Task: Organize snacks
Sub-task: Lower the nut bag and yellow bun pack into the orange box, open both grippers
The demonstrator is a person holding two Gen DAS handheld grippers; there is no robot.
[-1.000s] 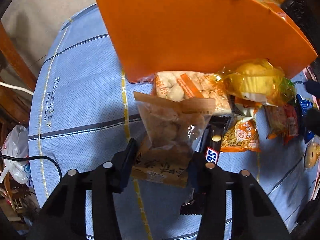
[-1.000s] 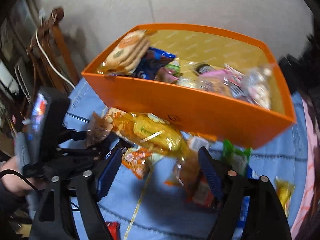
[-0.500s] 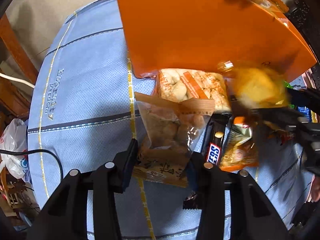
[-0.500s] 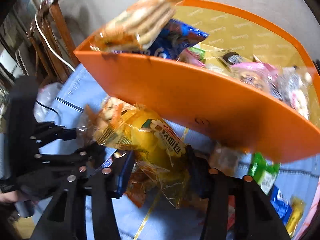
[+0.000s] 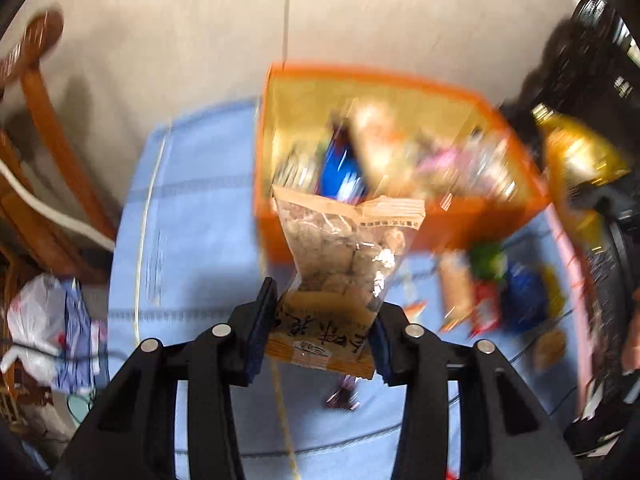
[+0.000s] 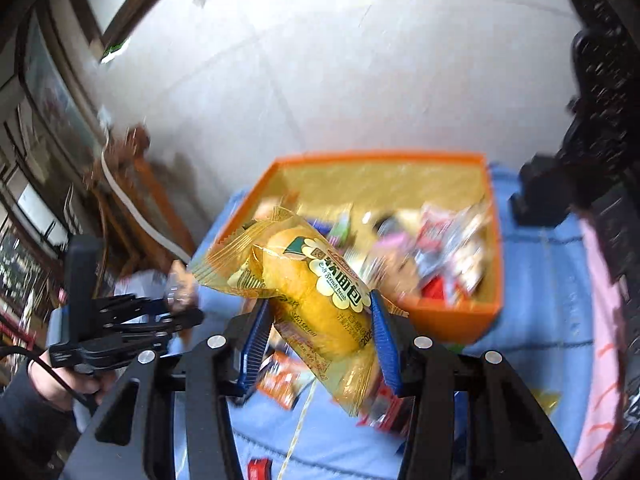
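The left tongs [image 5: 320, 320] are closed partway on a clear bag of brown snack balls [image 5: 344, 252], their blue pads pressing the printed paper end of the bag from both sides. The bag hangs in the air in front of the orange box [image 5: 472, 224], its top edge overlapping the near wall of the box in the left wrist view.

The right tongs [image 6: 320, 340] are likewise closed partway, gripping a yellow-wrapped bread roll [image 6: 308, 292] across its middle; the wrapper's crimped ends stick out above and below the pads. The roll is held up just in front of the near left corner of the orange box [image 6: 452, 320].

The box stands on the blue cloth of the bench [image 5: 192, 216] and is already heaped with mixed snack packets [image 6: 440, 248]. More loose packets [image 5: 492, 292] lie on the cloth below the near wall of the box, blurred by motion.
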